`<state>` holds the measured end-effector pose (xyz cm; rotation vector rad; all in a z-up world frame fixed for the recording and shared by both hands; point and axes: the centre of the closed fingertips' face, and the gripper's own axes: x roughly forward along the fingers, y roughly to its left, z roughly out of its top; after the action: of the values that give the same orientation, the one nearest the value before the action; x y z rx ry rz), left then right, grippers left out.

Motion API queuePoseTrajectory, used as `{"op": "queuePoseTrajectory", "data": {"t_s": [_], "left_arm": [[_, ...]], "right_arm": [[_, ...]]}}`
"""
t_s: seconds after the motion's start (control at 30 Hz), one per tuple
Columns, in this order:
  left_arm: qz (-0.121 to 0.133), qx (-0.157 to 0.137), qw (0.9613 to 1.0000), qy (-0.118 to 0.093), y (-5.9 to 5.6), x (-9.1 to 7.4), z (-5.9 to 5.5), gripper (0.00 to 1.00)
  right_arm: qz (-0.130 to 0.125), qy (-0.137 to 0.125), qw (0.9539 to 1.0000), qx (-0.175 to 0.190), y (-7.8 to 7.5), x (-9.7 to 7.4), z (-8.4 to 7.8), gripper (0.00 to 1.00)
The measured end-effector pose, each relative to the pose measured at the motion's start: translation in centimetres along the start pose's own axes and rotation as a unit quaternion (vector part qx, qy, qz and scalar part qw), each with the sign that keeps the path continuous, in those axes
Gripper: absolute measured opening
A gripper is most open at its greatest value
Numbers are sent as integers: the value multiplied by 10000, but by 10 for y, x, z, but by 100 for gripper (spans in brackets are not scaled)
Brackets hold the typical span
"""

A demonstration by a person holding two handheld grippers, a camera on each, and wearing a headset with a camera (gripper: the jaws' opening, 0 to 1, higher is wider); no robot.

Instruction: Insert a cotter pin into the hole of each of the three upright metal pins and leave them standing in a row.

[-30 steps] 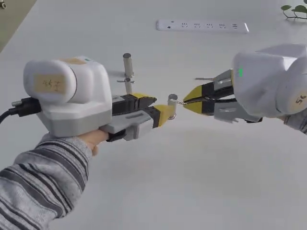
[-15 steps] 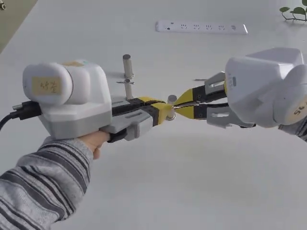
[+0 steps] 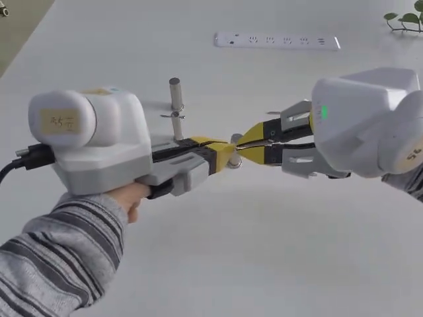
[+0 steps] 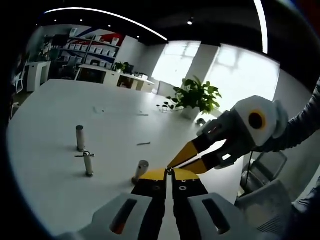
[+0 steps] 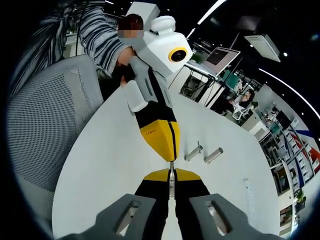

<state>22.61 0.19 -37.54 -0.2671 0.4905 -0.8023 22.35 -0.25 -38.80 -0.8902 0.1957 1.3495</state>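
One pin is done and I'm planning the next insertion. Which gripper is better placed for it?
Likely right: the right gripper is shut on a cotter pin, its tip beside the near metal pin. The left gripper has shut jaws.

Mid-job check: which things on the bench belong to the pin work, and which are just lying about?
Job: near metal pin, middle metal pin with a fitted cotter pin, far metal pin, held cotter pin in the right gripper, loose cotter pin.
Lying about: power strip, plant.

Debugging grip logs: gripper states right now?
Left gripper: shut; on what, cannot tell.
Right gripper: shut on cotter pin.
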Motion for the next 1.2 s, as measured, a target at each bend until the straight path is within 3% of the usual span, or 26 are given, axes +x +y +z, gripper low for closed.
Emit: {"op": "queuePoseTrajectory", "data": {"t_s": [0.1, 0.3, 0.47, 0.6, 0.63, 0.67, 0.73, 0.8, 0.87, 0.97, 1.0, 1.2], "left_arm": [[-11, 34, 10000, 6, 0, 0, 0, 0], [-57, 870, 9961, 148, -3, -1, -2, 0], [-104, 1239, 9917, 339, 1, -3, -8, 0], [-149, 1511, 9875, 428, 5, -10, -13, 0], [-218, 1699, 9843, 429, 3, -11, -13, 0], [-255, 1750, 9832, 460, 2, -13, -14, 0], [-338, 1876, 9803, 510, 1, -14, -17, 0], [-430, 1986, 9775, 562, 0, -15, -19, 0], [-571, 1871, 9793, 529, -4, -17, -20, 0], [-677, 2029, 9752, 571, -8, -17, -22, 0], [-730, 2014, 9752, 560, -11, -17, -22, 0], [-992, 1920, 9750, 514, -25, -17, -22, 0]], "right_arm": [[-4, -8, 10000, -5, 0, 0, 1, 0], [99, -63, 9992, 381, 4, 0, 2, 0], [159, -122, 9901, 1390, 4, 0, -7, 3], [370, -363, 9730, 2249, 7, -2, -7, 7], [513, -384, 9637, 2593, 11, -2, -7, 8], [521, -436, 9592, 2744, 11, -2, -7, 9], [729, -583, 9447, 3144, 16, -3, -4, 9], [814, -663, 9376, 3314, 19, -3, -5, 10], [863, -711, 9320, 3448, 21, -3, -7, 11], [1087, -827, 9186, 3708, 29, -4, -4, 12], [1133, -822, 9121, 3854, 32, -4, -5, 12], [1414, -854, 9110, 3778, 45, -6, 1, 8]]}}
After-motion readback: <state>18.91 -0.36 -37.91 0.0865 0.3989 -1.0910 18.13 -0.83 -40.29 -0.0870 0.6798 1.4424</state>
